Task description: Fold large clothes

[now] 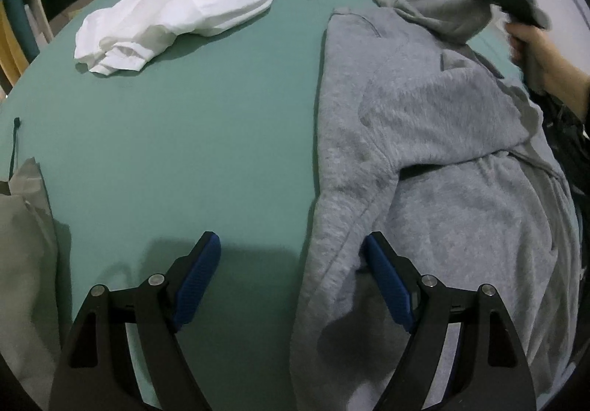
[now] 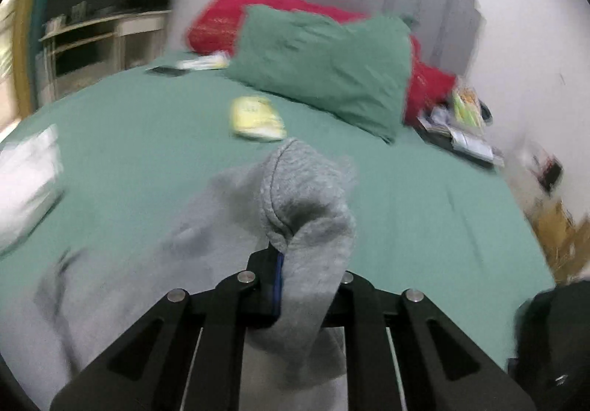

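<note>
A grey hoodie (image 1: 442,153) lies spread on the right part of the bed (image 1: 184,134), which has a green sheet. The right gripper (image 2: 295,285) has its fingers closed on a fold of the hoodie (probably the hood) and holds it lifted above the bed. The left gripper (image 1: 291,278) hovers low with its fingers wide apart, over the hoodie's left edge. A white garment (image 1: 173,13) lies well apart, farther left.
</note>
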The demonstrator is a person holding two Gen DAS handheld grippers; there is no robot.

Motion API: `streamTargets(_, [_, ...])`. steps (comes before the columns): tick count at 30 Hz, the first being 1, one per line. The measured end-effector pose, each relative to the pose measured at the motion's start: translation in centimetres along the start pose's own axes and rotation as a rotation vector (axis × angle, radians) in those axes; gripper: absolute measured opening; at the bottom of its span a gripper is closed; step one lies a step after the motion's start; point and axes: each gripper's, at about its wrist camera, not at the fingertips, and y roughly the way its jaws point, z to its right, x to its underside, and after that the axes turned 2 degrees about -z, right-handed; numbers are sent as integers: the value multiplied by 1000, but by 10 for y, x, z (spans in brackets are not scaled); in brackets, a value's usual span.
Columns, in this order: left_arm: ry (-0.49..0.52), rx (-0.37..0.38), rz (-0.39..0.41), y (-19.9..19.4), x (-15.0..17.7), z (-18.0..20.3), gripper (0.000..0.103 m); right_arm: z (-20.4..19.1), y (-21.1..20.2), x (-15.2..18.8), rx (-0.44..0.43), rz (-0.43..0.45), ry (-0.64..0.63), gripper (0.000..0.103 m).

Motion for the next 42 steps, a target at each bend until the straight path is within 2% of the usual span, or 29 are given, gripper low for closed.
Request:
streamTargets(3, [18, 31, 4, -10, 2, 9, 84, -39, -47, 42, -3, -2, -208, 12])
streamTargets(7, [94, 54, 22, -30, 25, 24, 84, -60, -63, 98, -65, -174, -264, 24])
streamTargets(9, [115, 46, 24, -35, 41, 28, 84, -59, -75, 113, -101, -196, -228, 55])
streamTargets(11, [101, 58, 20, -39, 51, 27, 84, -47, -87, 112, -114, -158, -178, 73])
streamTargets(12, [86, 67, 11, -40, 53, 26, 84, -41, -93, 106, -105, -131, -146, 78])
streamTargets(15, [74, 96, -1, -41, 59, 27, 84, -13, -91, 70, -8, -56, -68, 80])
streamTargets(17, [60, 101, -3, -40, 54, 22, 84, 0, -68, 45, -23, -88, -21, 80])
streamTargets(18, [52, 103, -5, -39, 53, 21, 84, 4, -53, 34, -84, -131, 17, 80])
streamTargets(19, [42, 99, -9, -39, 52, 20, 84, 11, -27, 20, -244, -208, 114, 80])
streamTargets(20, [28, 91, -14, -38, 49, 17, 84, 14, -7, 14, -362, -276, 189, 80])
streamTargets(21, [14, 86, -19, -37, 46, 14, 84, 12, 23, 11, -491, -401, 265, 80])
streamTargets(22, [5, 84, -19, -36, 42, 12, 84, 7, 38, 11, -505, -472, 275, 80])
streamTargets(24, [-4, 80, -15, -35, 35, 8, 84, -17, 73, 13, -393, -609, 161, 80])
streamTargets(26, [1, 75, -9, -35, 31, 6, 84, -28, 87, 17, -395, -647, 140, 78])
streamTargets(29, [-17, 81, -8, -37, 29, 1, 84, -32, 92, 16, -369, -611, 124, 27])
streamTargets(33, [-7, 83, -8, -39, 32, 3, 84, -38, 67, 15, -368, -550, 61, 21])
streamTargets(38, [55, 88, 15, -52, 44, 14, 84, -40, 38, 0, -260, -483, -21, 20])
streamTargets(42, [87, 92, 41, -67, 57, 18, 84, -54, 4, -3, -219, -472, -84, 21])
